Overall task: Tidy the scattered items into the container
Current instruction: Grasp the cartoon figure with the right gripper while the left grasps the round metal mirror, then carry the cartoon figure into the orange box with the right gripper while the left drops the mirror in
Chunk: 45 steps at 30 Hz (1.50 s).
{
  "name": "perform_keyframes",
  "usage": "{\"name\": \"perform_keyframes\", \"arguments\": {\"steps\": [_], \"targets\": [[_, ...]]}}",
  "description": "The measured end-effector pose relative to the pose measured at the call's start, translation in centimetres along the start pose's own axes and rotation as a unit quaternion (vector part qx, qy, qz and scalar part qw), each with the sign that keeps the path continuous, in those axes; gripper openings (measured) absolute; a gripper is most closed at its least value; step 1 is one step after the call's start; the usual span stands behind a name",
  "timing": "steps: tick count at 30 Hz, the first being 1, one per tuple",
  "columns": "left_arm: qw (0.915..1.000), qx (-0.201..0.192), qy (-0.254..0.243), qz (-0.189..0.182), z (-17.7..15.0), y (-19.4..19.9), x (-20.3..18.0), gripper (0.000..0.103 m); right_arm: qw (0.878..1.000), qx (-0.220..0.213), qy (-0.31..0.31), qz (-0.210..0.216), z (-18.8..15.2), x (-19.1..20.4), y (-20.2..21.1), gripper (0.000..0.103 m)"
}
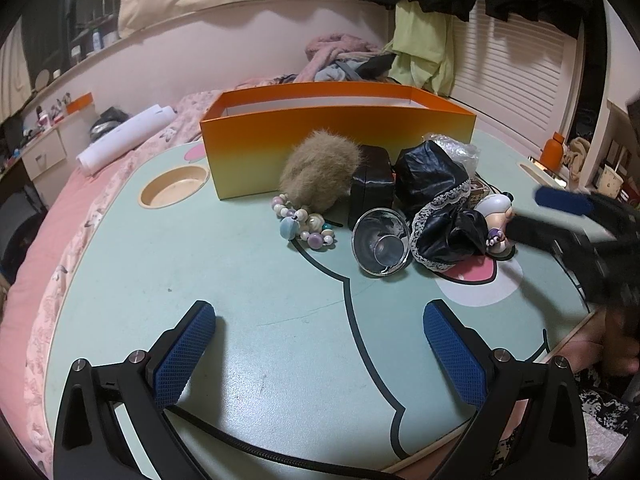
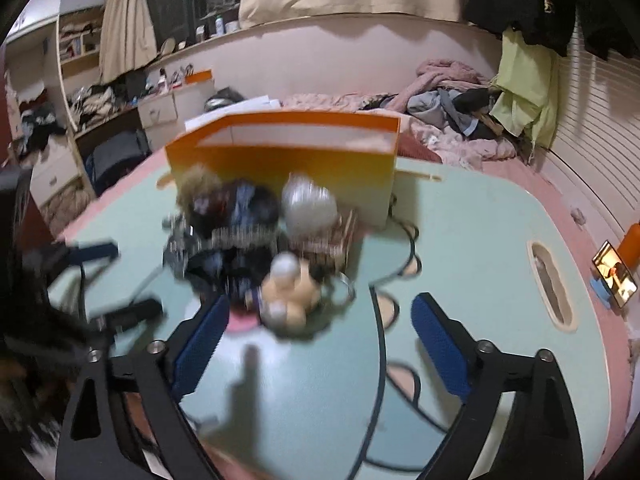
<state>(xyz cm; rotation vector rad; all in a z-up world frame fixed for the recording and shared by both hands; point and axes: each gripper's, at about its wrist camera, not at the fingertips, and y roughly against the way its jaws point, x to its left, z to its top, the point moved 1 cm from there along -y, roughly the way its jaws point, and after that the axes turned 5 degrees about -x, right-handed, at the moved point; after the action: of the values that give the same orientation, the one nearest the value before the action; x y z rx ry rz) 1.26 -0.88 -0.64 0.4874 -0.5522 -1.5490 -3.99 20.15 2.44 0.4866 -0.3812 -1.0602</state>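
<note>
Both jaws wide; one orange box (image 1: 320, 148).

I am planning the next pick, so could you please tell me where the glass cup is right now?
In the left wrist view, the glass cup lies tipped on its side on the table, just in front of the black box, between the bead bracelet and the black lace-trimmed fabric.

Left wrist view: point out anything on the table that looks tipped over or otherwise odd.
The clear glass cup lies tipped on its side on the green table, its open mouth facing the camera, just in front of the black box and beside the black lace-trimmed cloth. No spill is visible around it.
</note>
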Motion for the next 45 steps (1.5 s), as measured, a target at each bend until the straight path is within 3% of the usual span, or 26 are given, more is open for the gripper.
{"name": "perform_keyframes", "arguments": {"steps": [3, 6, 8, 12, 19, 25, 28, 31, 35, 45], "targets": [[1.0000, 0.000, 0.000, 0.000, 0.0, 0.0, 0.0, 0.103, 1.000, 0.007, -0.028, -0.005, 1.1, -0.4, -1.1, 0.069], [1.0000, 0.000, 0.000, 0.000, 0.0, 0.0, -0.1, 0.103, 0.997, 0.027, -0.068, 0.004, 1.3, -0.9, -2.4, 0.063], [1.0000, 0.000, 0.000, 0.000, 0.0, 0.0, -0.1, 0.103, 0.997, 0.050, -0.064, -0.007, 1.0, -0.6, -3.4, 0.058], [1.0000, 0.000, 0.001, 0.000, -0.1, 0.0, -0.1, 0.103, 0.998, 0.050, -0.009, -0.043, 0.4, 0.8, -3.3, 0.039], [0.9999, -0.013, 0.007, 0.002, 0.9, 0.9, 0.0, 0.103, 0.999, 0.016, -0.032, -0.018, -0.4, 0.1, -1.3, 0.038], [0.9995, -0.031, 0.001, 0.003, 3.6, 1.0, -0.8, 0.102, 0.998, -0.014, -0.053, -0.006, 0.0, -0.5, 0.2, 0.038], [0.9996, -0.027, 0.006, -0.003, 4.4, 0.3, -1.0, 0.094, 0.999, -0.011, -0.048, -0.003, 0.2, -0.3, 0.0, 0.038], [0.9997, -0.010, 0.015, -0.015, 4.7, -0.8, -0.9, 0.077, 0.999, -0.012, -0.045, -0.002, 0.3, -0.2, 0.0, 0.038], [0.9980, 0.028, 0.031, -0.047, 3.9, -2.4, -0.6, 0.026, 0.999, -0.011, -0.050, 0.000, 0.3, -0.4, -0.1, 0.038], [0.9956, -0.006, 0.056, -0.074, 3.3, 0.8, 1.1, 0.025, 0.999, -0.017, -0.047, 0.000, 0.5, -0.6, 0.3, 0.038]]}}
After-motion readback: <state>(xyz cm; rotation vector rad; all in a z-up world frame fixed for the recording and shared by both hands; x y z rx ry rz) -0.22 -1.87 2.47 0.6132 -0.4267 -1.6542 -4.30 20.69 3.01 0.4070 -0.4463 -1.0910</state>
